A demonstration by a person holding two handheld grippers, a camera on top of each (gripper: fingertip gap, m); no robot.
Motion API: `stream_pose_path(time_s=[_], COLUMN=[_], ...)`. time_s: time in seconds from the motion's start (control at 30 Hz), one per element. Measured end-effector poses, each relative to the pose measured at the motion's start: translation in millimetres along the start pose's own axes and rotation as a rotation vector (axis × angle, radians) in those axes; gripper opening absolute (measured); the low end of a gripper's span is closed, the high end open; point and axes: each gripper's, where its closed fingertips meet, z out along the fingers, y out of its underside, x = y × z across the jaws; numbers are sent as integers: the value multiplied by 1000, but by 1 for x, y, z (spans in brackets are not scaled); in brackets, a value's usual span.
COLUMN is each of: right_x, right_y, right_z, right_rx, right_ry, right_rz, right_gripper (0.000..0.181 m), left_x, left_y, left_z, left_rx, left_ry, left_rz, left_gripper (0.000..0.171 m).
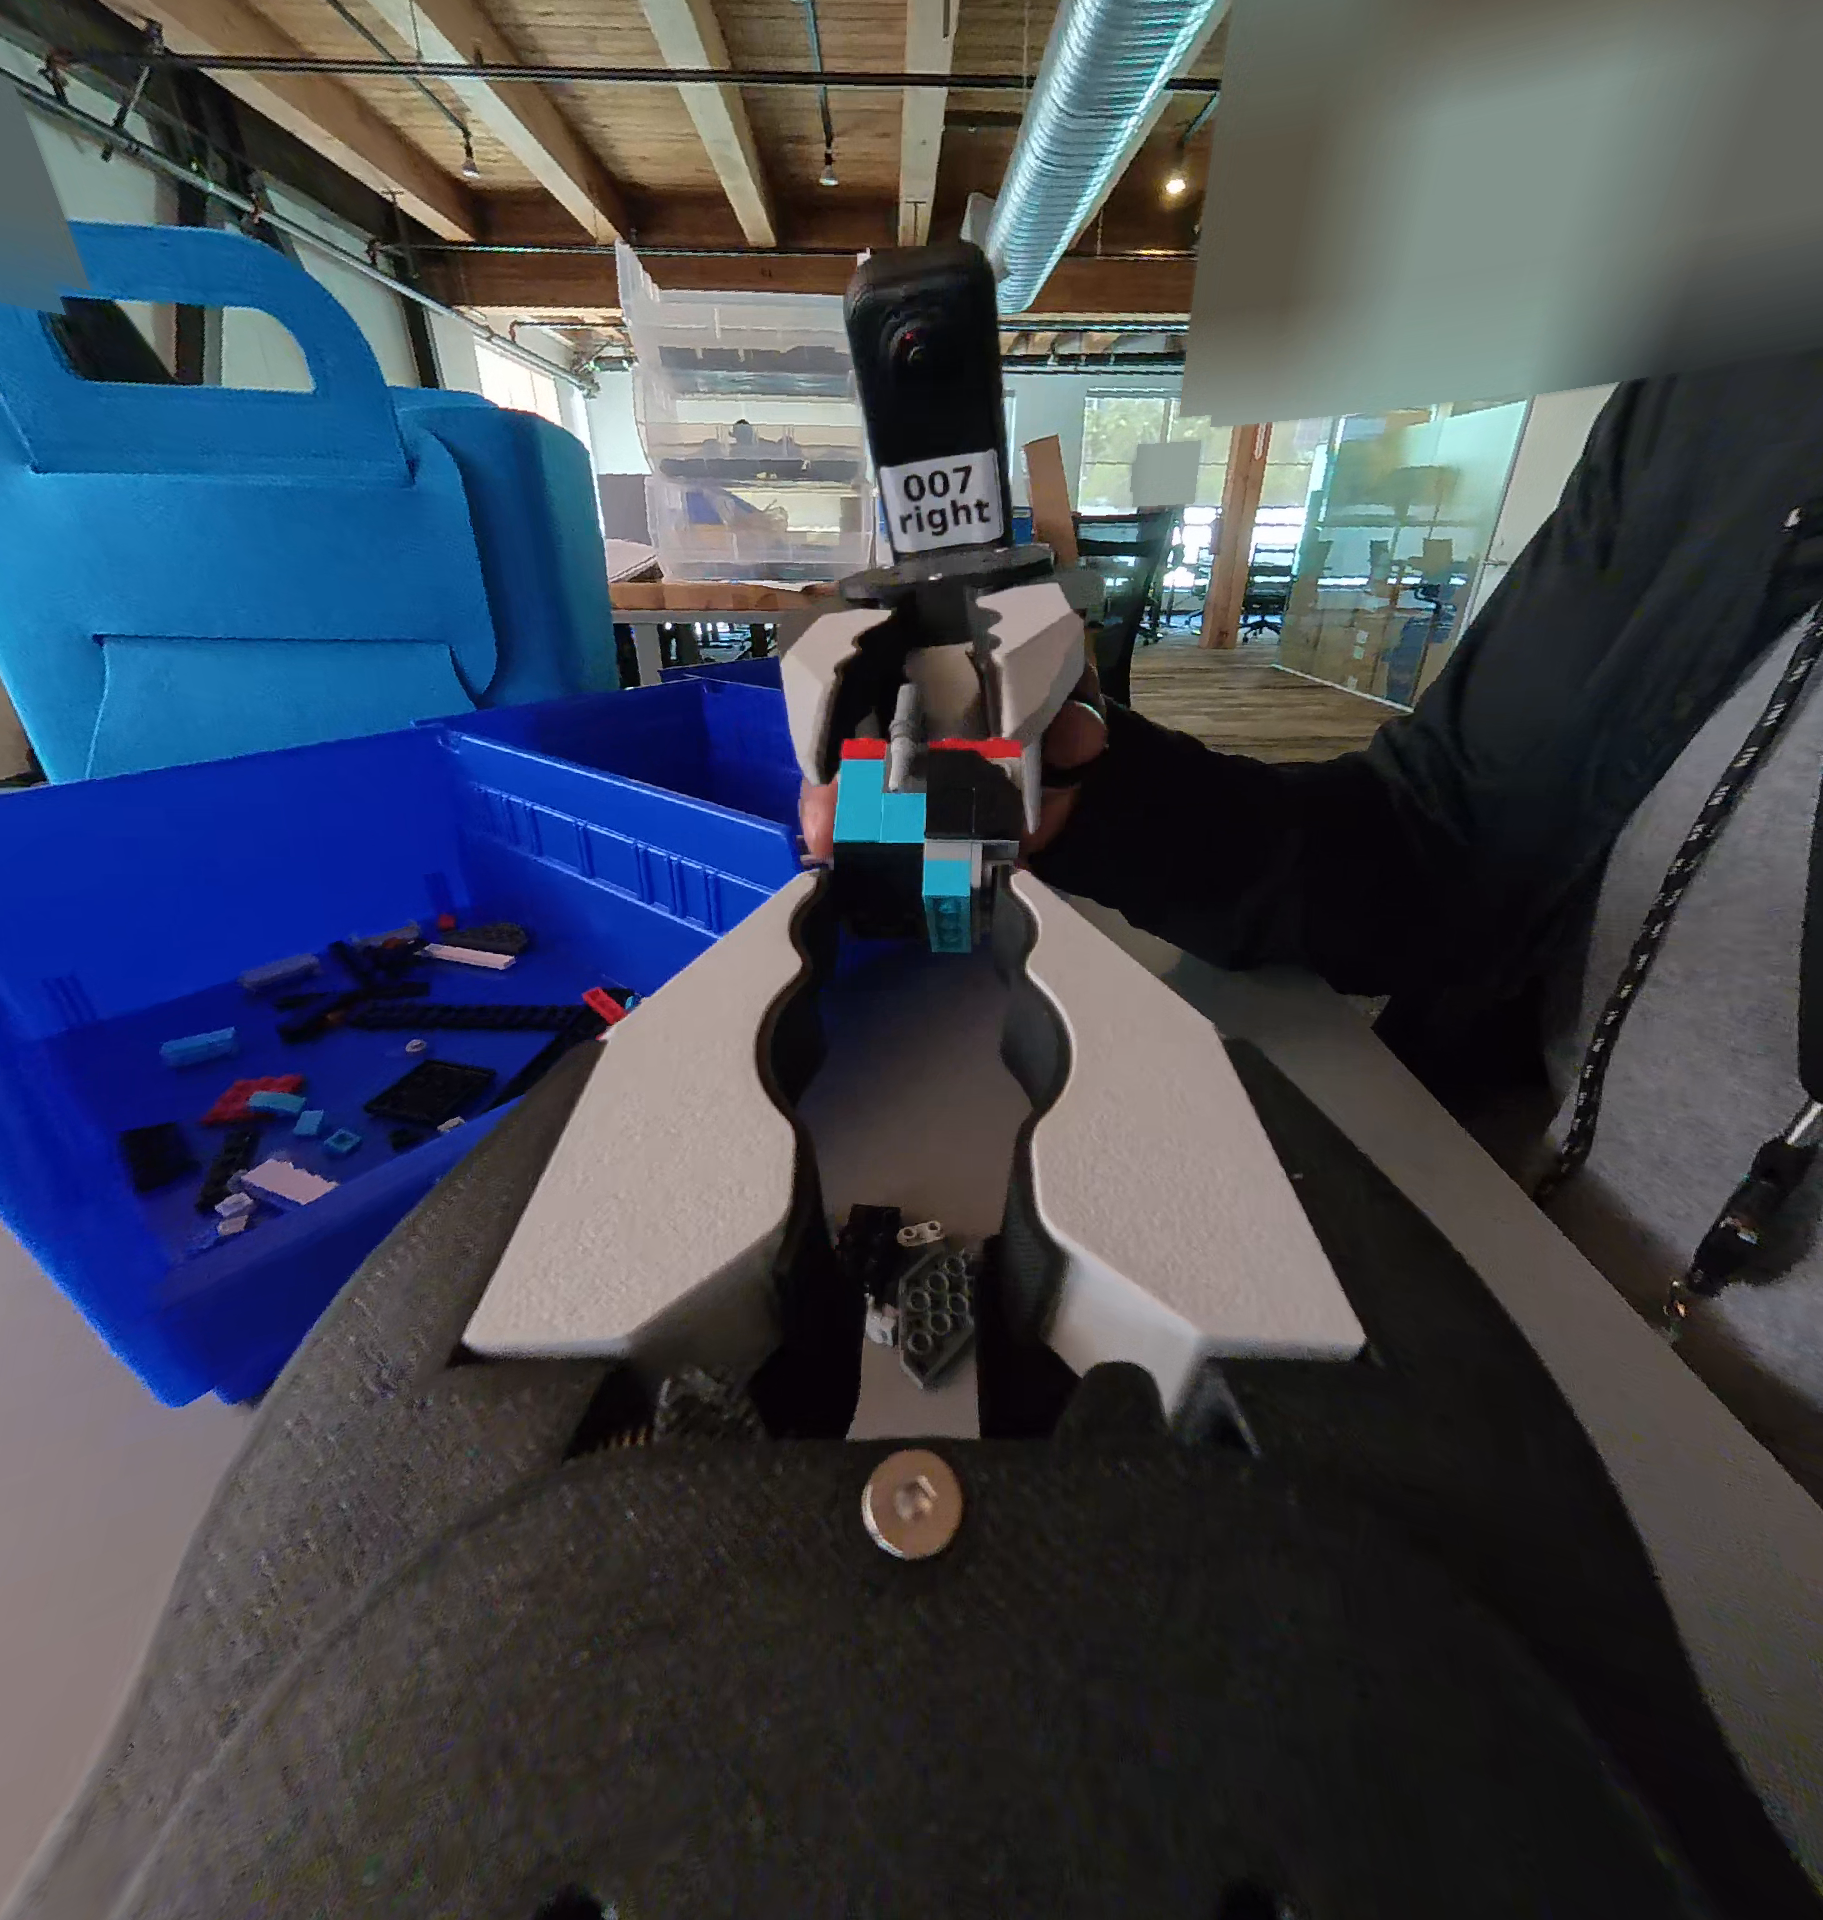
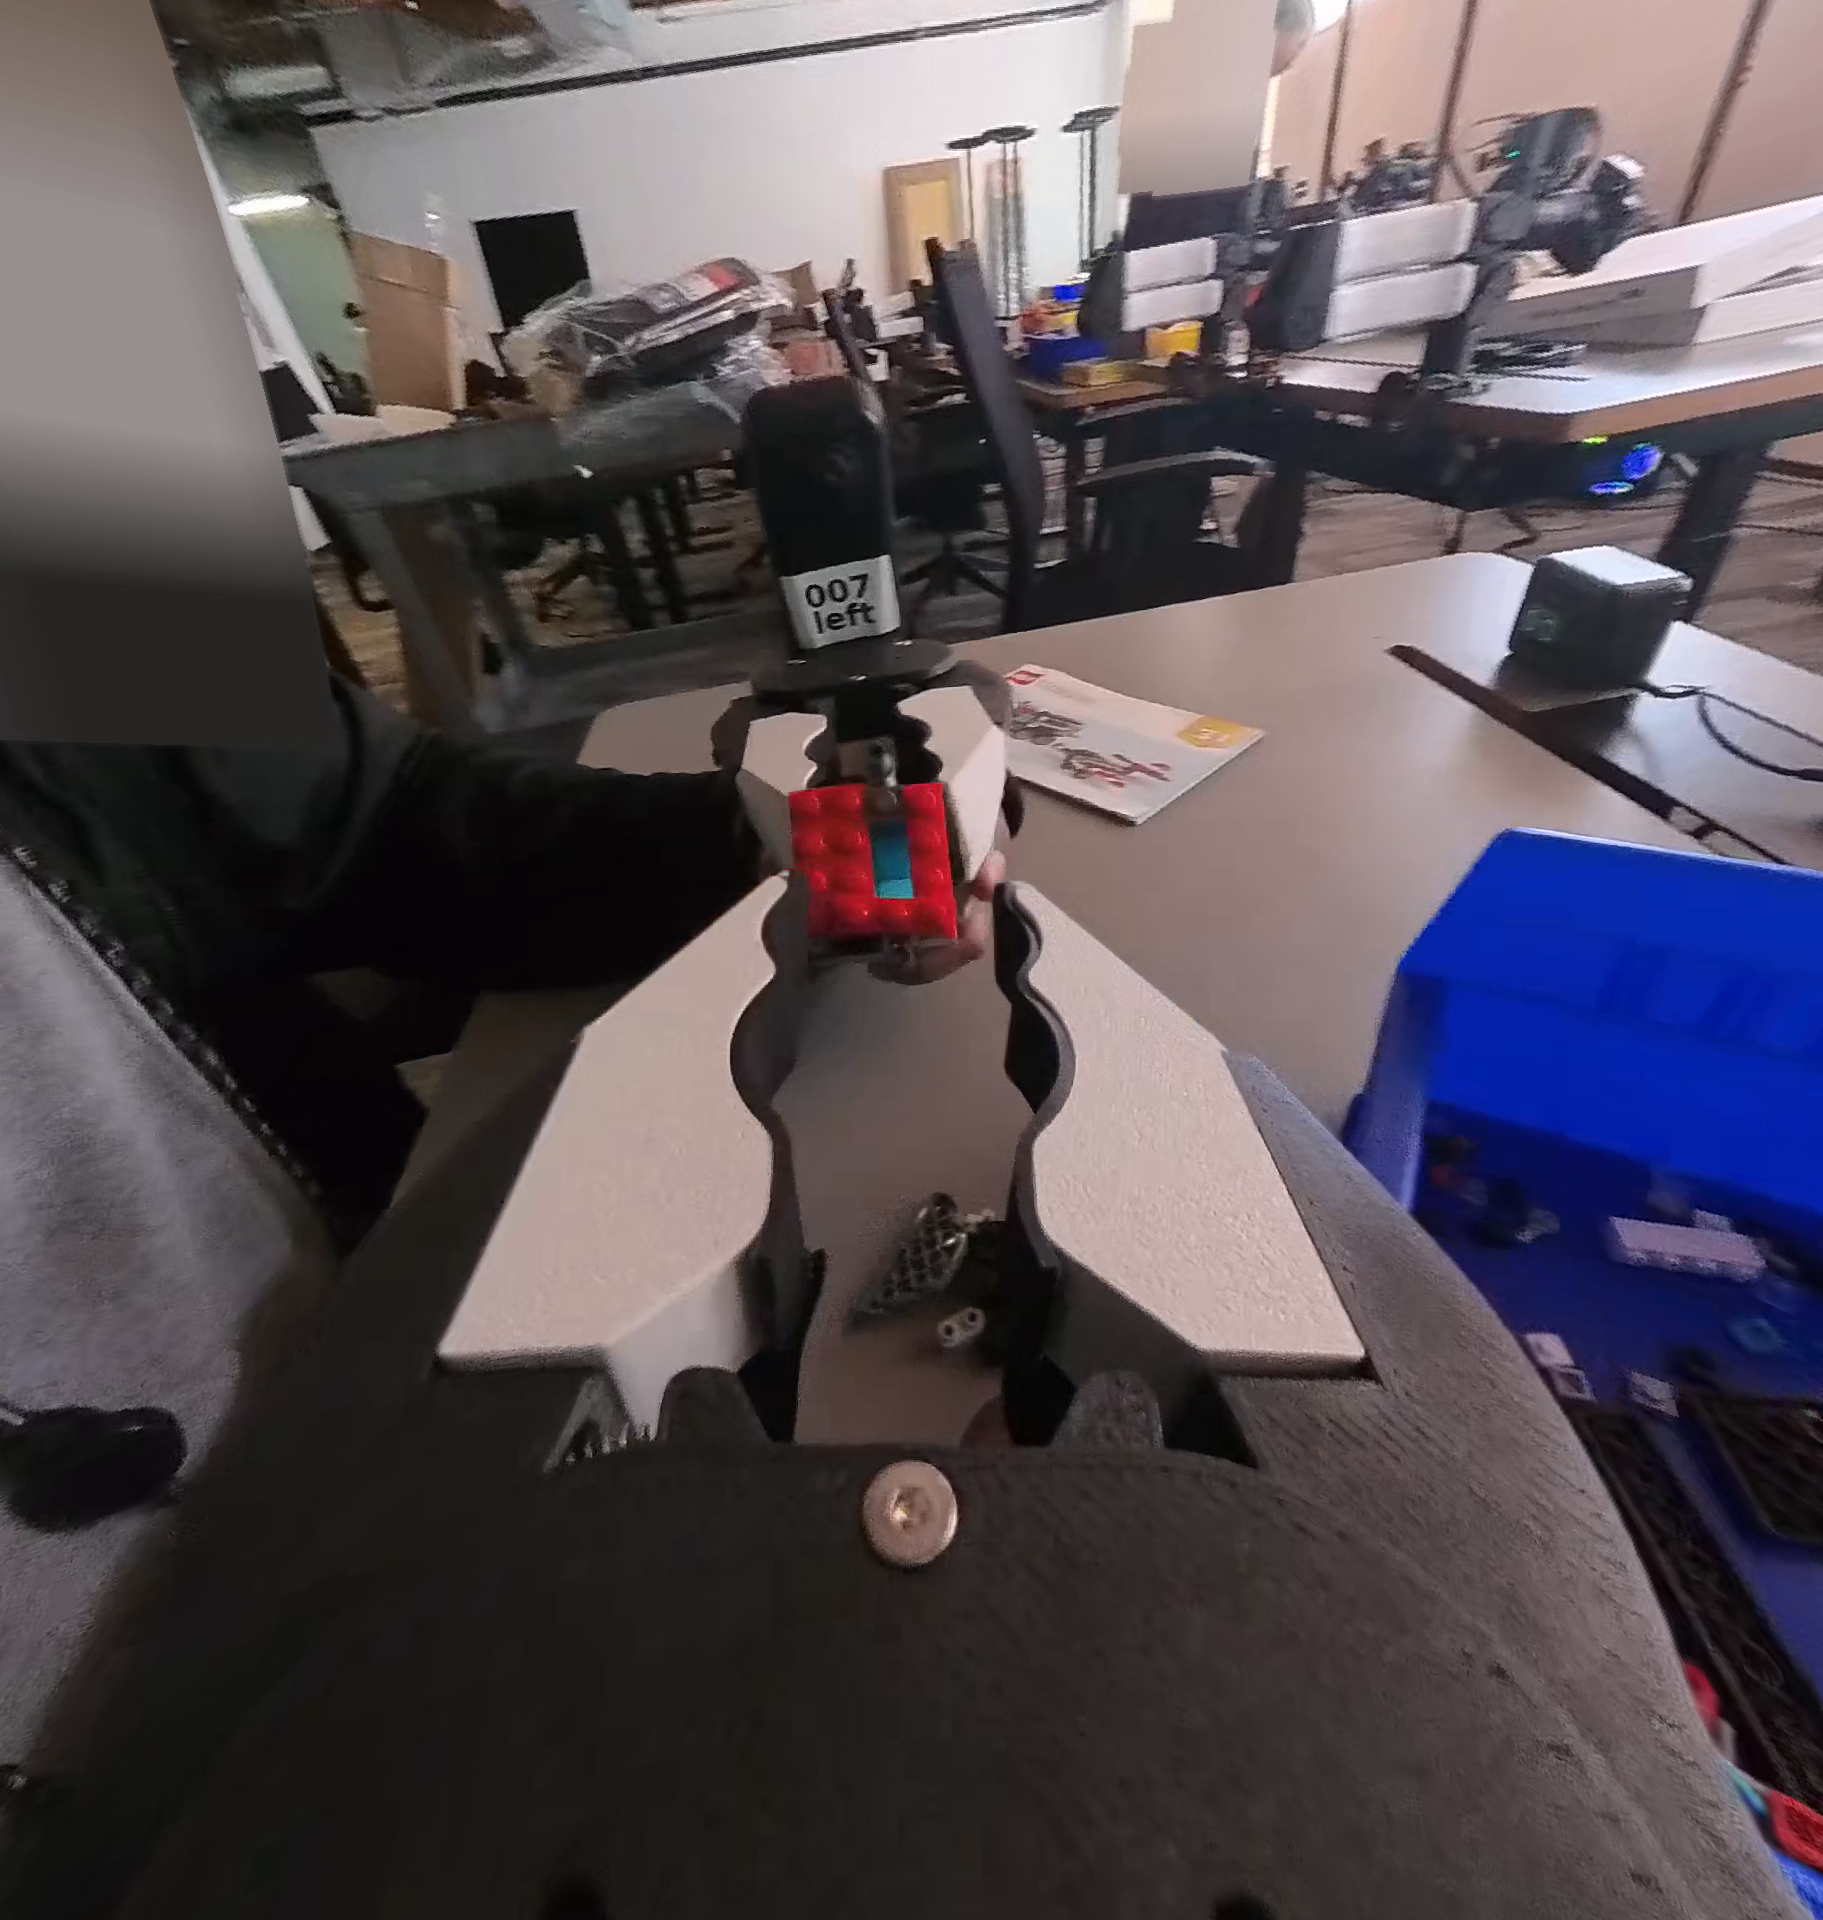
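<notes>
Red, teal and black brick assembly: clamped in left gripper. Right gripper flanks it, grip cannot be told. Blue parts bin beside.

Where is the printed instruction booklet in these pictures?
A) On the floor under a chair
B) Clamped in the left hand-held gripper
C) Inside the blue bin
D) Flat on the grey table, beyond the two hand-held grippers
D: in the right wrist view the booklet lies flat on the grey table, apart from the blue bin.
</notes>
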Motion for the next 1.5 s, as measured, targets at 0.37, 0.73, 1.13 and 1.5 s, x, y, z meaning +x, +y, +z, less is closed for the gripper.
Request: stream_pose_path(time_s=[0.37, 0.73, 1.13, 1.5], right_x=[-16, -18, -10, -9], right_y=[9, 13, 11, 8], right_z=[7, 7, 10, 15], right_rx=[-26, -35, -4, 38], right_ry=[-110, -144, -105, -84], right_rz=[47, 81, 78, 51], right_gripper=[31, 29, 24, 24], left_x=[11, 15, 11, 9], left_y=[-4, -7, -5, -9], left_z=[1, 0, 0, 0], left_rx=[15, 28, 41, 98], left_ry=[52, 71, 100, 114], left_rz=[29, 37, -100, -185], left_gripper=[28, 28, 30, 30])
